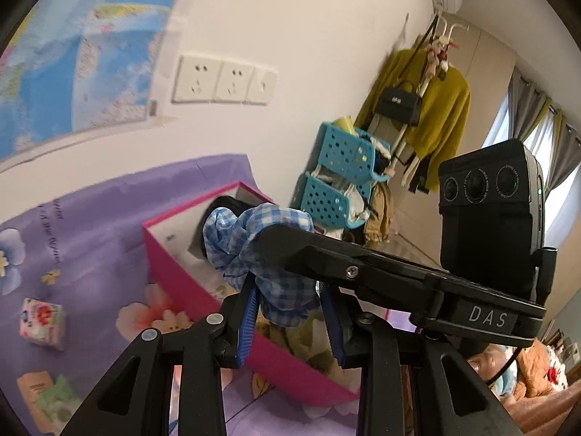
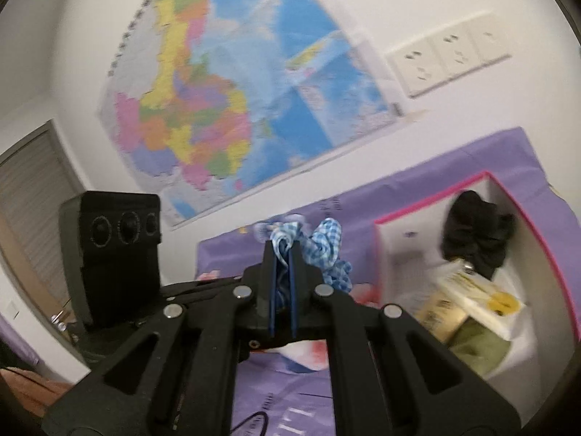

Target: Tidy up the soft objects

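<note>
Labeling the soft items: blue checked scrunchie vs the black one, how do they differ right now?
The blue checked scrunchie is pale gingham; the black scrunchie is plain and dark. The checked one is held up, clamped in the right gripper; the black one lies inside the pink box, untouched. Both are gathered, ruffled fabric.

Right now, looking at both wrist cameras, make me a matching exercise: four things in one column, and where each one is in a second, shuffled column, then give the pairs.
Things:
1. blue checked cloth
2. black scrunchie
3. black handbag
4. small flowered packet

Places:
A. on the purple cloth, outside the box
B. hanging on the coat rack
C. inside the pink box
D. pinched in the right gripper

Pairs: 1-D, 2-C, 3-B, 4-A
</note>
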Tool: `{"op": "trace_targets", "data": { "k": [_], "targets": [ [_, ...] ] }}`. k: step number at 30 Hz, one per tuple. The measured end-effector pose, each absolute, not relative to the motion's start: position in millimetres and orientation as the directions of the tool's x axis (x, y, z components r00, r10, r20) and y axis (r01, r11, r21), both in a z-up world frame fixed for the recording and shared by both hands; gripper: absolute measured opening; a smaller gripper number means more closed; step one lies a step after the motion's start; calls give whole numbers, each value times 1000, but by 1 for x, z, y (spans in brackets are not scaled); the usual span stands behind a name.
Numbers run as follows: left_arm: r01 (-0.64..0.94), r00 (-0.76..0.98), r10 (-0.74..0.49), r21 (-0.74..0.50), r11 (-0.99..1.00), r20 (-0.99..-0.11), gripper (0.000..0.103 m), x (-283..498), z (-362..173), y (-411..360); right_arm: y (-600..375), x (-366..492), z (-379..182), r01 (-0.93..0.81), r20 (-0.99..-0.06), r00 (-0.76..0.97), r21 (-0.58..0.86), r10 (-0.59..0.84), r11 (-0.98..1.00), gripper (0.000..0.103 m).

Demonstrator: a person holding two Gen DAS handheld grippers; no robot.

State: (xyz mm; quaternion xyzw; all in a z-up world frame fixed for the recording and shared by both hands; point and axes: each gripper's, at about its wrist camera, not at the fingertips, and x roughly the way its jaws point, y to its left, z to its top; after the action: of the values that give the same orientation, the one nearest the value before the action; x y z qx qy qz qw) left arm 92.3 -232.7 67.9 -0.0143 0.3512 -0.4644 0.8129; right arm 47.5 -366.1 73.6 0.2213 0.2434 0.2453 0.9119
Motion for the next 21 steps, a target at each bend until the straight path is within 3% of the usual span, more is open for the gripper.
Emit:
{"op": "trace_targets", "data": {
  "k": [11,16,18,21],
  "targets": [
    [713,283,-699,-343,612,-657,34,106,28,-267,-404,66,32,-149,-470,769,526,433,837,12],
    [712,325,-680,-304,633,-657,41,98,26,-258,-415,69,18,-47,-540,767,491,346,870,28],
    [713,336,-681,-297,636,-651,42,94,29,-253,-418,67,16,-18,-555,766,486,324,874,38],
    [709,356,-689,-297,639,-631,42,89,34,-243,-423,62,17,10,-557,777,477,293,879,39]
  ]
}}
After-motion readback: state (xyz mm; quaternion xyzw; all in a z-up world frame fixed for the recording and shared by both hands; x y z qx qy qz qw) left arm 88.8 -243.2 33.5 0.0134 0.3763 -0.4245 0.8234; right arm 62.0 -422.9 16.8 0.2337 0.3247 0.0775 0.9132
